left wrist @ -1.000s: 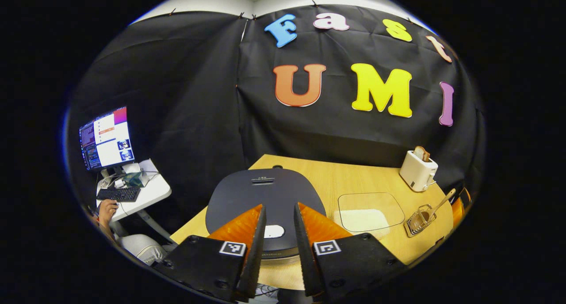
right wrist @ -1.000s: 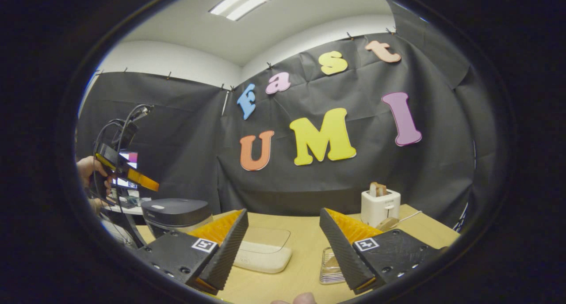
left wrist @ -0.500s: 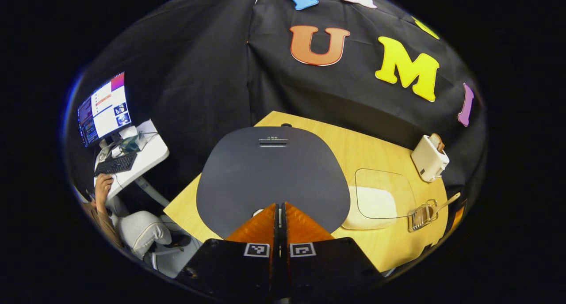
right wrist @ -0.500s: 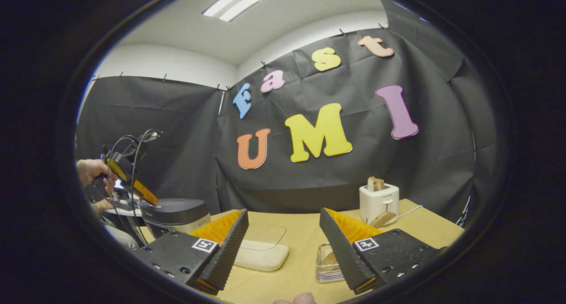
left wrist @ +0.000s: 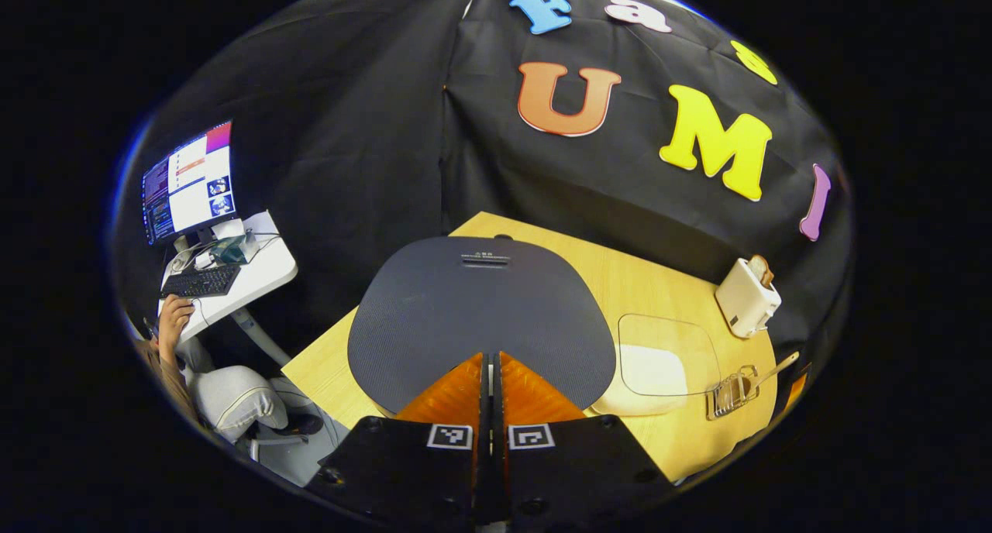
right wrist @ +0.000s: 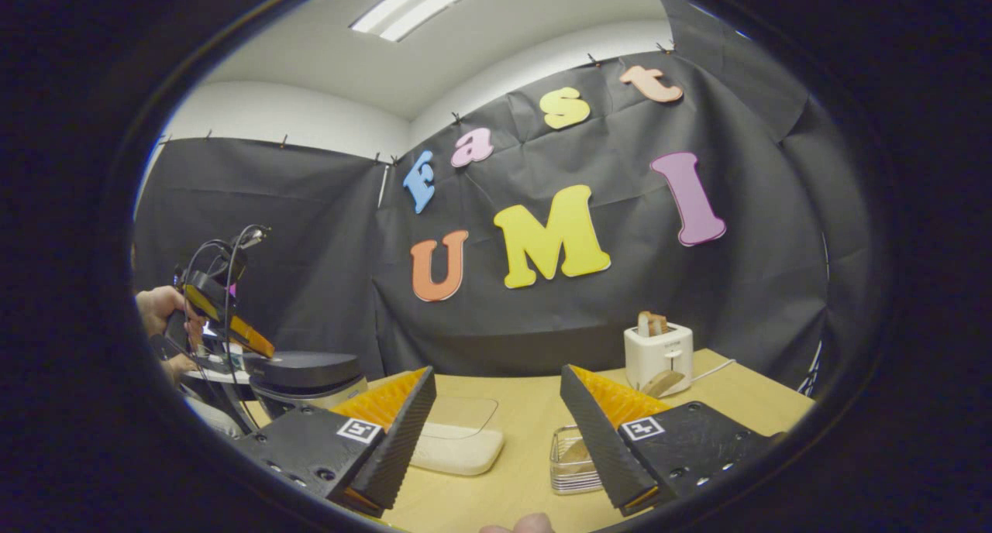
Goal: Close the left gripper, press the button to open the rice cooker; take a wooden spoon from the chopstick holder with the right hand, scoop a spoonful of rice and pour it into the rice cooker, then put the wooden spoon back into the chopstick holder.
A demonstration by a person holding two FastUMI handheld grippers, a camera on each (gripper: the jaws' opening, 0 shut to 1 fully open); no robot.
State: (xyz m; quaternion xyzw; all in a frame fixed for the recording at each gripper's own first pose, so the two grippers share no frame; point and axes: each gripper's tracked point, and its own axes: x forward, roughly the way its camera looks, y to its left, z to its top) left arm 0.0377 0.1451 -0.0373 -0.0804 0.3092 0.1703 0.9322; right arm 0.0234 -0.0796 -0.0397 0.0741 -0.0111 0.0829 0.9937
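The rice cooker [left wrist: 480,316] has a dark grey lid that lies closed. My left gripper [left wrist: 490,360] is shut with nothing between its fingers, and its tips rest at the lid's front edge, covering the button. In the right gripper view a hand holds the left gripper [right wrist: 236,331] down on the rice cooker [right wrist: 306,374]. The wooden spoon [left wrist: 767,366] leans in the wire chopstick holder [left wrist: 728,393]. A clear box of white rice [left wrist: 659,359] sits between cooker and holder. My right gripper [right wrist: 496,374] hangs open above the table, short of the rice box [right wrist: 457,440] and the chopstick holder [right wrist: 570,463].
A white toaster [left wrist: 744,297] with a slice of bread stands at the table's back right, also seen as the toaster [right wrist: 657,351]. Left of the table, a person sits at a small white desk [left wrist: 248,273] with a monitor [left wrist: 188,180] and keyboard.
The left gripper went from open to shut and came down onto the cooker's front edge, now covering the white button. The right gripper has barely moved.
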